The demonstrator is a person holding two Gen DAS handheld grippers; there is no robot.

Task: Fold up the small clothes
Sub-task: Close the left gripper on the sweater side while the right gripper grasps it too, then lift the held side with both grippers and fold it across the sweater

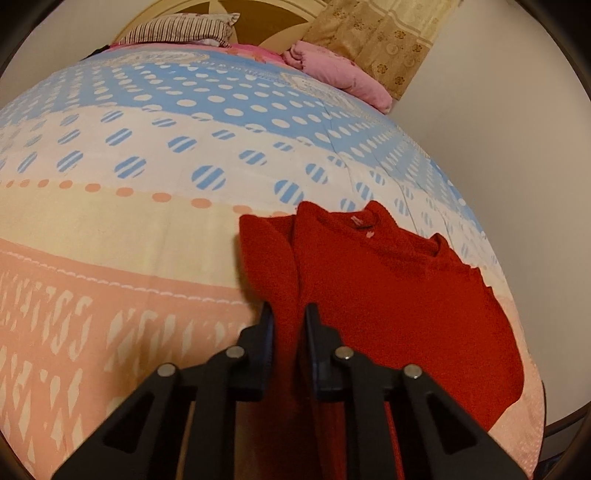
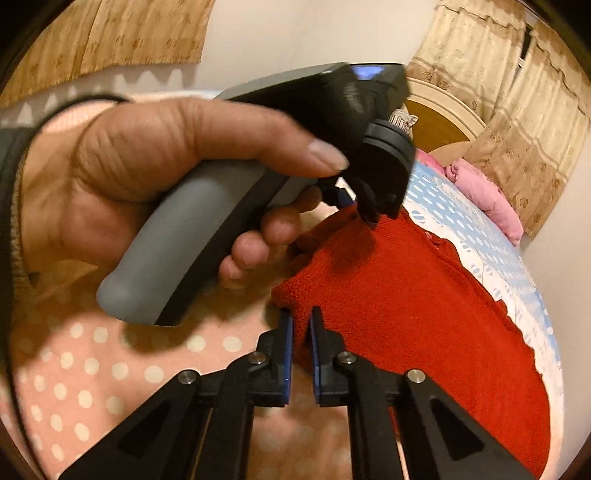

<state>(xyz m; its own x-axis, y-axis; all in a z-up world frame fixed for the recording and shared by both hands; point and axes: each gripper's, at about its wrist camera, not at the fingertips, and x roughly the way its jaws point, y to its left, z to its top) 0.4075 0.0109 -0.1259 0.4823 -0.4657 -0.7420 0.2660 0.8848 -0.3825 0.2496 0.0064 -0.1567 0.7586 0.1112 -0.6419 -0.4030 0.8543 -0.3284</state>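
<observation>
A small red knit sweater point(image 1: 388, 280) lies on the bed, collar pointing away, one sleeve folded along its left side. My left gripper point(image 1: 288, 314) is shut on the sweater's left edge near the folded sleeve. In the right wrist view the sweater point(image 2: 424, 302) fills the right half. My right gripper point(image 2: 301, 317) is shut on the sweater's near corner. The left gripper's body and the hand that holds it point(image 2: 155, 177) hang above the sweater's far left edge in that view.
The bed sheet point(image 1: 147, 229) has pink, cream and blue dotted bands. A pink blanket point(image 1: 340, 70) and a striped pillow point(image 1: 181, 31) lie at the headboard. A wall runs close along the bed's right side. Beige curtains point(image 2: 517, 122) hang behind.
</observation>
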